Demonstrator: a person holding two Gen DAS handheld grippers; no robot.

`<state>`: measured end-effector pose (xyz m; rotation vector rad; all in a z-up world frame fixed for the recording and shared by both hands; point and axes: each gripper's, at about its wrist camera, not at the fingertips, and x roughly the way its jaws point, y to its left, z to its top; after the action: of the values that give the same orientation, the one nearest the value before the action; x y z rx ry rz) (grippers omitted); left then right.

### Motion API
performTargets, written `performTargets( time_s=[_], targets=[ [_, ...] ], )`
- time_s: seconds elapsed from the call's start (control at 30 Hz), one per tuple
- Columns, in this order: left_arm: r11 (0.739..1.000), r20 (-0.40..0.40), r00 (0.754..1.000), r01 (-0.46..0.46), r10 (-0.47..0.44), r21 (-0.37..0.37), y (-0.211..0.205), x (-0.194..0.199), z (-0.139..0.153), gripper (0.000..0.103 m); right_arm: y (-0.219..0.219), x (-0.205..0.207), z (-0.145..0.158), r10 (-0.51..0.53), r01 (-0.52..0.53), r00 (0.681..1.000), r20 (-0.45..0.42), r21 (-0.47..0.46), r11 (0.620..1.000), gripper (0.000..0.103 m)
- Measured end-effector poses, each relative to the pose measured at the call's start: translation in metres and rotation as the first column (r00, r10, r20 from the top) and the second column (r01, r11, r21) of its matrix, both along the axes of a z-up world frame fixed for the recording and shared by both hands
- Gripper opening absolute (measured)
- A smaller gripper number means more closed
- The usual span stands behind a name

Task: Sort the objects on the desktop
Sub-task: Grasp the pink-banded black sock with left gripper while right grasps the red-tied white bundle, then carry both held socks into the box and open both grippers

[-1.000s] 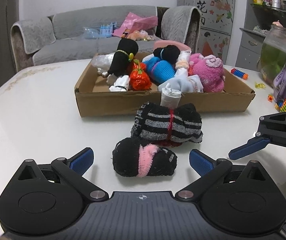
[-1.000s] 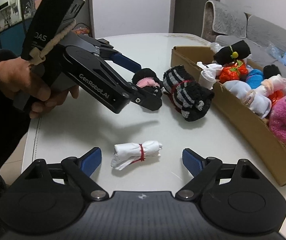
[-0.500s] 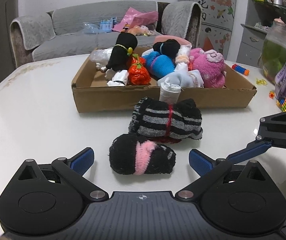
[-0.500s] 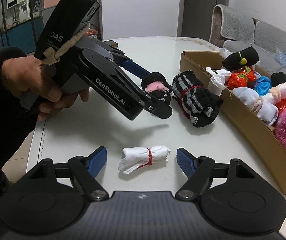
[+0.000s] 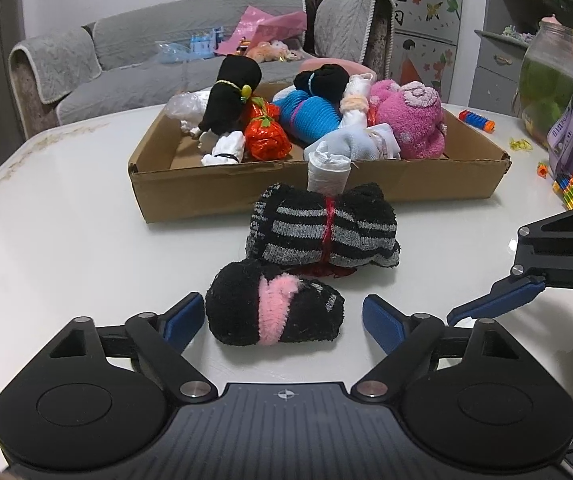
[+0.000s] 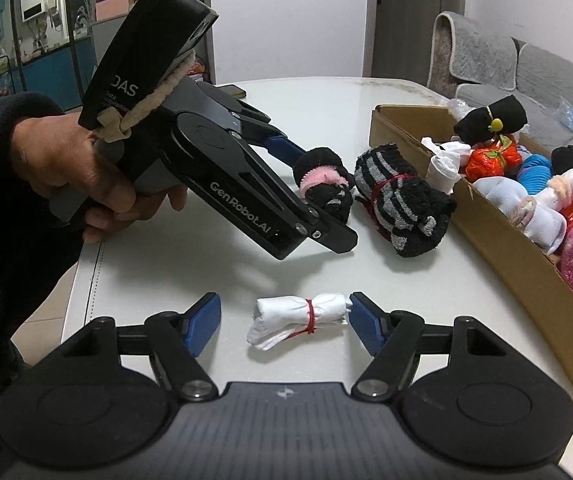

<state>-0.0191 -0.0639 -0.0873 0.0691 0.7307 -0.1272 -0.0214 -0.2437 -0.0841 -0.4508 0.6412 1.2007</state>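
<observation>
1. L gripper (image 5: 282, 318) fingers apart, black/pink sock roll (image 5: 274, 310) between them on surface (image 5: 66, 248).
2. R gripper (image 6: 284, 320) fingers apart around white sock roll (image 6: 298, 318); right pad touching it.
3. Striped sock roll (image 5: 322, 232) next, just behind.
4. Cardboard box (image 5: 214, 196) w/ more socks farthest.

Even indoor light falls from overhead, leaving soft shadows under the left gripper (image 6: 318, 184) and the sock rolls on the glossy white table (image 5: 66, 248), which carries a pale sheen. Fisheye distortion bends the sofa (image 5: 126, 64) and the box (image 6: 526, 280) toward the frame edges, where dark vignetting fills the corners. Foreground detail stays sharp; distant shelves (image 6: 46, 20) look soft.
</observation>
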Motion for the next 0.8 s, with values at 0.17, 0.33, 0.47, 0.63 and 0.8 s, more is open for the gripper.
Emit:
performTargets(
  time_s=[0.17,0.33,0.47,0.63,0.8],
  targets=[
    [1.0,0.004,1.0,0.006,-0.006,-0.003,-0.001,-0.001,0.001,0.082,0.0,0.0,0.0,-0.01,0.01,1.0,-0.004,0.011,1.0,0.053],
    [1.0,0.018,1.0,0.019,-0.019,-0.007,-0.003,-0.003,0.002,0.07,0.003,-0.007,0.003,-0.034,0.034,0.999,-0.007,0.008,0.999,0.043],
    [1.0,0.021,1.0,0.021,-0.021,-0.012,-0.002,-0.004,0.002,0.068,0.002,-0.013,0.001,-0.073,0.074,0.997,-0.019,0.031,0.997,0.042],
    [0.999,0.018,0.999,0.029,-0.028,-0.025,0.001,-0.01,0.003,0.066,-0.002,-0.019,0.0,-0.134,0.137,0.99,-0.039,0.061,0.989,0.041],
    [0.999,0.02,0.999,0.031,-0.03,-0.035,0.007,-0.02,0.007,0.066,-0.006,-0.024,0.002,-0.17,0.173,0.984,-0.053,0.076,0.982,0.041]
  ],
)
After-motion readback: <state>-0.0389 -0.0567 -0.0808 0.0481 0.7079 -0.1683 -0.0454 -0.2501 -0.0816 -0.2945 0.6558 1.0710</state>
